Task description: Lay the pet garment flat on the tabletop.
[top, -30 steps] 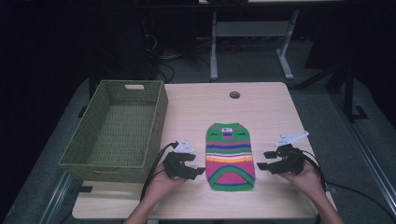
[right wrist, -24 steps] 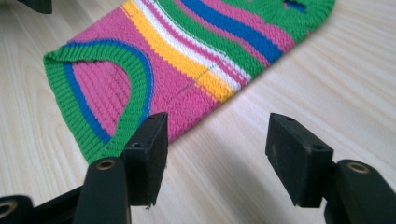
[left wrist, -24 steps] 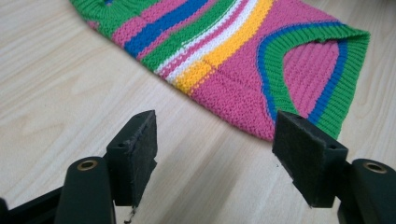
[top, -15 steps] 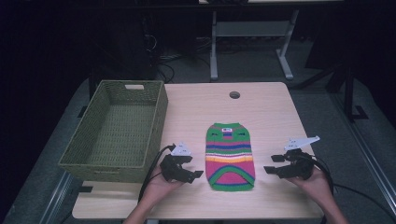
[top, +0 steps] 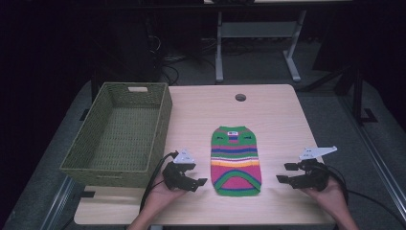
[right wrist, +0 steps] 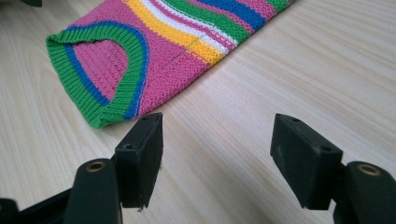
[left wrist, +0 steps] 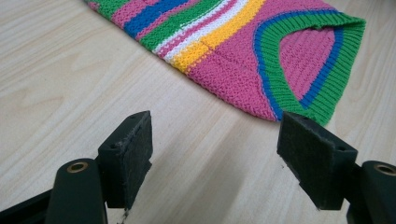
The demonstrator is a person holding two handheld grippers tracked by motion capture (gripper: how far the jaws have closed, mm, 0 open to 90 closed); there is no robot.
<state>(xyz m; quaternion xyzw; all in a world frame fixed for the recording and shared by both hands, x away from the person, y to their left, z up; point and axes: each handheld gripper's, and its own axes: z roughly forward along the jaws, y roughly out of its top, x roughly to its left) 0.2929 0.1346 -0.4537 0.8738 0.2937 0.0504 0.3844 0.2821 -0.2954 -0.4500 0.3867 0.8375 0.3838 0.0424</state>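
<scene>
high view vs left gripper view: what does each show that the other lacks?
High view alone: the woven basket left of the striped sweater, the table's cable hole, both hands, and the right hand-held gripper, open. Left gripper view alone: the knit texture of the sweater's green and blue hem, and the pads set wide apart. Shared: the sweater, the wooden table, and the left hand-held gripper, open beside the sweater.

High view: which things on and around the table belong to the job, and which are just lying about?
Likely in play:
striped knitted sweater
woven basket
left gripper, open
right gripper, open

Lying about:
table's cable hole
metal stand behind the table
</scene>
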